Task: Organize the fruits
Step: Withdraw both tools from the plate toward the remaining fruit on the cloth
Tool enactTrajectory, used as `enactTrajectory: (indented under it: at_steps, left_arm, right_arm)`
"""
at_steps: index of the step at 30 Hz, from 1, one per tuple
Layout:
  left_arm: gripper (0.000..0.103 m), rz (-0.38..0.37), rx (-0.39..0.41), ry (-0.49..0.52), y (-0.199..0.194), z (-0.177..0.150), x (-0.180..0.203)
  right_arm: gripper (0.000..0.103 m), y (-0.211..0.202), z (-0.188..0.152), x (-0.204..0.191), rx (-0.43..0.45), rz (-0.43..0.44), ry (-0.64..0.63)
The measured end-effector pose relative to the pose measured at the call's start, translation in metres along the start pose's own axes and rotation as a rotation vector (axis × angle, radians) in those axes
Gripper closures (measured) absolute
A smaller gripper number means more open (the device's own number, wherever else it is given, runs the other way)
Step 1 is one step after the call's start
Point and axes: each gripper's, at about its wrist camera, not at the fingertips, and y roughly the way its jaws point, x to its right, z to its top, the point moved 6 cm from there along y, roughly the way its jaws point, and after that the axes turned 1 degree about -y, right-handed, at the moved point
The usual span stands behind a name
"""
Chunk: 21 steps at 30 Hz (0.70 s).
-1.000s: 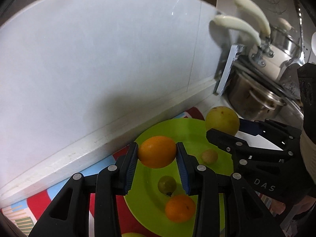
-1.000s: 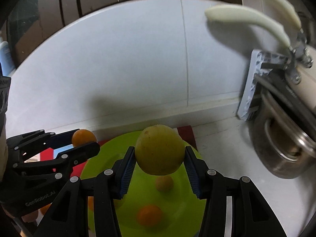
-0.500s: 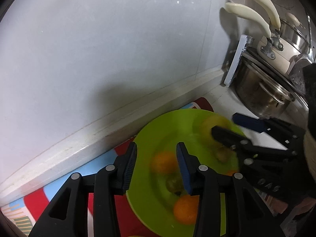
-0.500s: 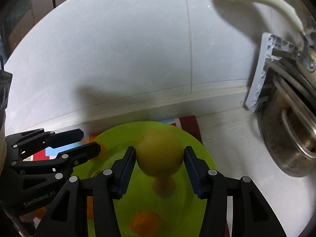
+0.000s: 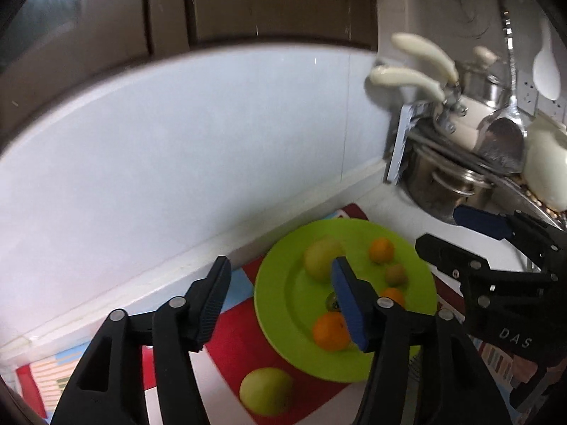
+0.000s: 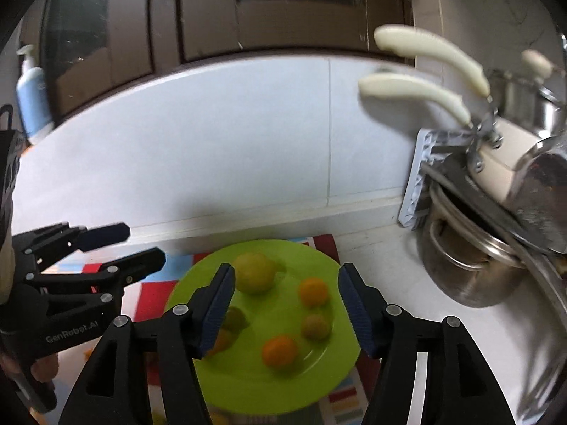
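The green plate lies on a colourful mat on the table, close to the white wall. On it sit a yellow-green fruit, small oranges and a brownish fruit. Another yellow-green fruit lies on the mat, near the plate. The left gripper and the right gripper are both wide and hold nothing. Steel pots stand at the right.
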Motion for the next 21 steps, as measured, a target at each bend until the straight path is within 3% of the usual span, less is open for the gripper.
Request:
enactTrajectory:
  at_steps: [14,21]
  left_arm:
    - [0.034,0.049,0.109,0.008,-0.103,-0.021,-0.014]
    - [0.025,0.068,0.154,0.012,-0.148,-0.038,-0.024]
  right_arm:
    - [0.036,-0.087,-0.015,-0.037,0.057,-0.014,0.022]
    - [0.034,-0.125,-0.024,-0.064,0.096,-0.032,-0.004]
